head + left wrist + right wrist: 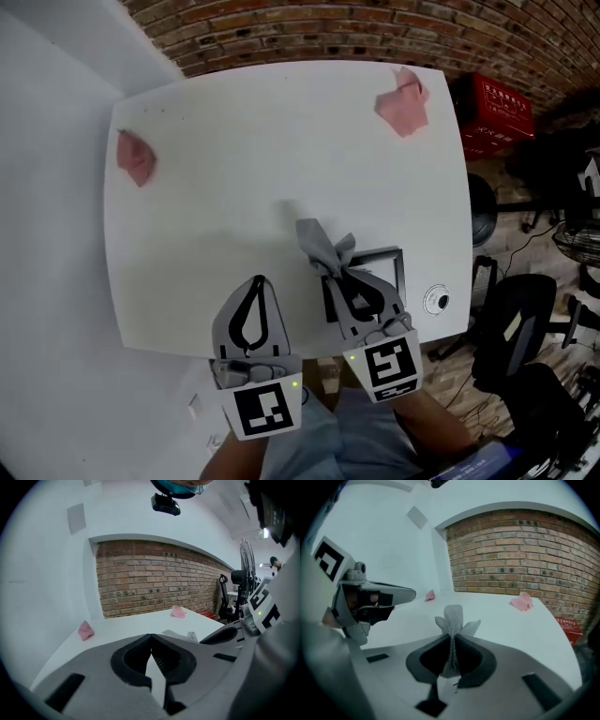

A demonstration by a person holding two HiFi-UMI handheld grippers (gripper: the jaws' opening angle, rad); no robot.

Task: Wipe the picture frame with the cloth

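Note:
A dark picture frame (386,253) lies flat near the front right of the white table (234,169), partly hidden under my right gripper. My right gripper (336,272) is shut on a grey cloth (322,242), which bunches out past the tips over the frame's left part. In the right gripper view the grey cloth (452,617) sticks up from between the closed jaws of the right gripper (452,638). My left gripper (258,283) hovers just left of the frame, shut with nothing in it. In its own view the left gripper (150,636) has its tips together.
Two pink cloths lie at the table's far side, one left (136,157), one right (403,101). A small round white object (436,301) sits by the front right edge. A red crate (492,112) and black chairs (525,323) stand to the right. A brick wall (375,28) runs behind.

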